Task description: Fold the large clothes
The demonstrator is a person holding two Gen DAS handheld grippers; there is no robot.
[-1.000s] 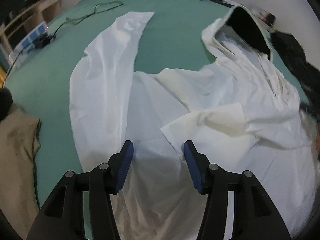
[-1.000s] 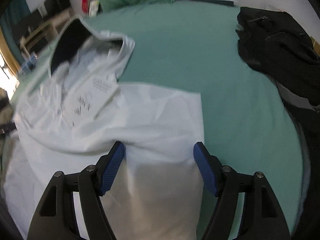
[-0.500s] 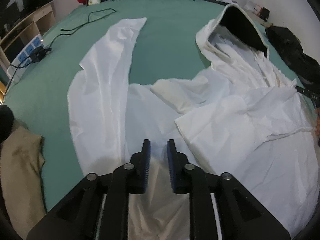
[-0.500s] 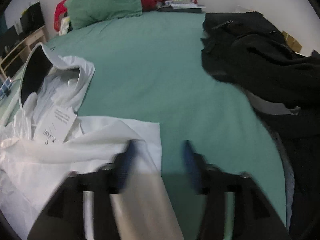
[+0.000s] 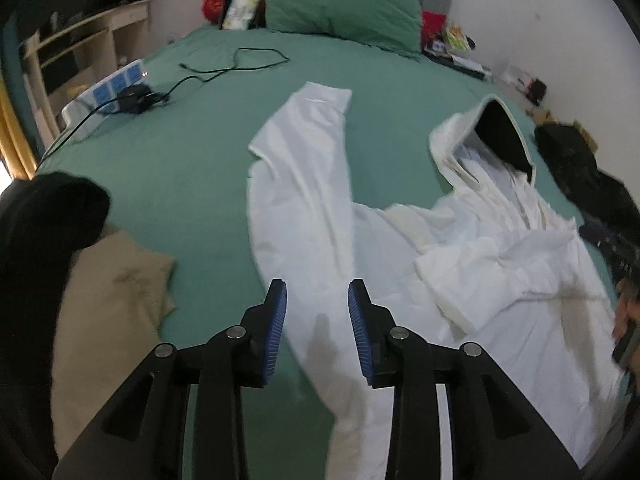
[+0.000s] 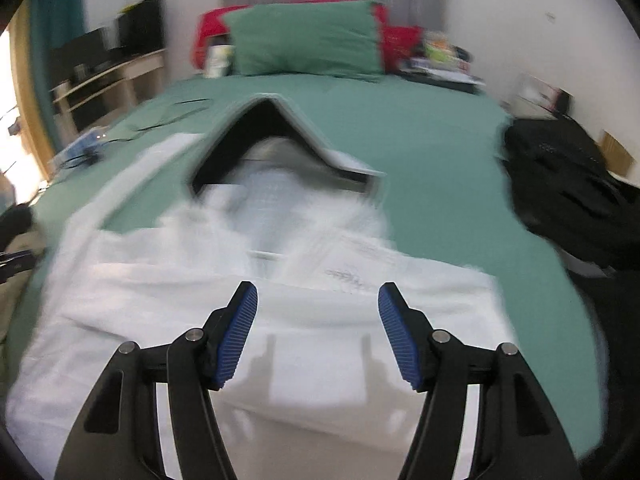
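White hooded garment (image 5: 460, 264) spread below both grippers, left gripper (image 5: 317, 300) reopening, empty, right gripper (image 6: 318, 300) wide, empty

A green-sheeted bed (image 5: 192, 168) is spread with a white garment (image 5: 320, 216) — a green pillow (image 5: 340, 0), black cable (image 5: 224, 68), tan cloth (image 5: 108, 300) and black clothes (image 6: 560, 176) are laid around it.

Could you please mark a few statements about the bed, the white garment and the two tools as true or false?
1. The white hooded garment lies on a green bedsheet. True.
2. The left tool pinches the garment. False: its jaws, just reopening, stand apart with nothing gripped.
3. The garment's long white sleeve is folded across the body. False: it stretches out over the sheet.
4. A black cable lies on the sheet. True.
5. The right tool is open. True.
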